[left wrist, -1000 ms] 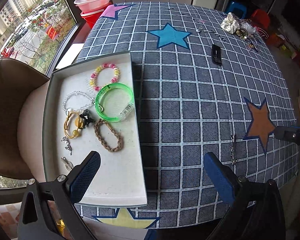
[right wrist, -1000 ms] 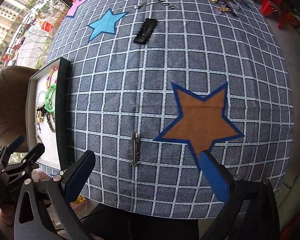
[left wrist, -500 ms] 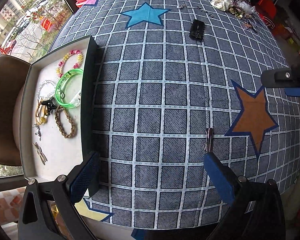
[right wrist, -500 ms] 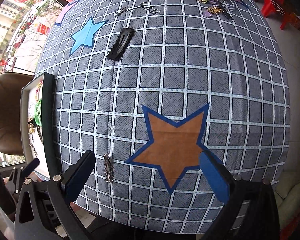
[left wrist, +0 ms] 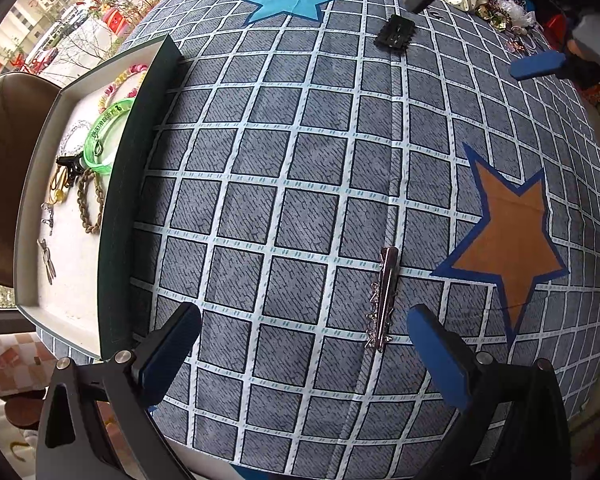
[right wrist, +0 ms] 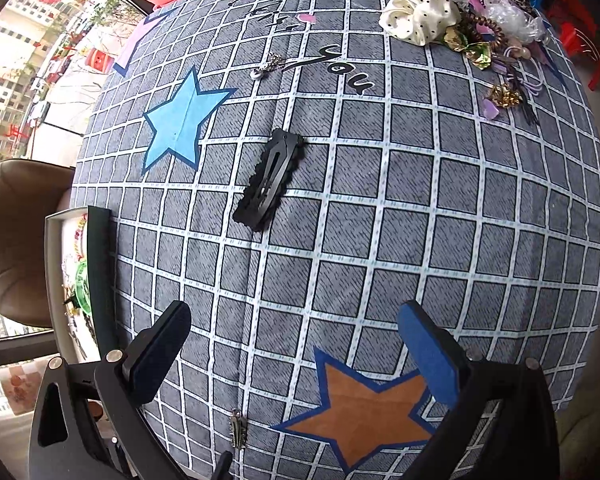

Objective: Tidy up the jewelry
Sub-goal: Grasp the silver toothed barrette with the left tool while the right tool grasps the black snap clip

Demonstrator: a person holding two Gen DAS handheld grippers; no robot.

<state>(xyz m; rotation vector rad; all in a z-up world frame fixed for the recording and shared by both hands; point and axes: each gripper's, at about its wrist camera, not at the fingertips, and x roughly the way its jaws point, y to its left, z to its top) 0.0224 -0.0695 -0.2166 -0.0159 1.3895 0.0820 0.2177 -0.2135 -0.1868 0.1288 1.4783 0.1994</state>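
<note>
Left wrist: silver clip (left wrist: pixel 382 300) between tongs (left wrist: pixel 304 344)

Daylit window (left wrist: pixel 72 20), brown chair (right wrist: pixel 16 236), checked tablecloth (right wrist: pixel 420 220)

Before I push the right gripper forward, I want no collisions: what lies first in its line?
Probably the black snap hair clip, lying ahead of the open right gripper on the checked tablecloth. Bare cloth comes before it; depth is unclear.
</note>
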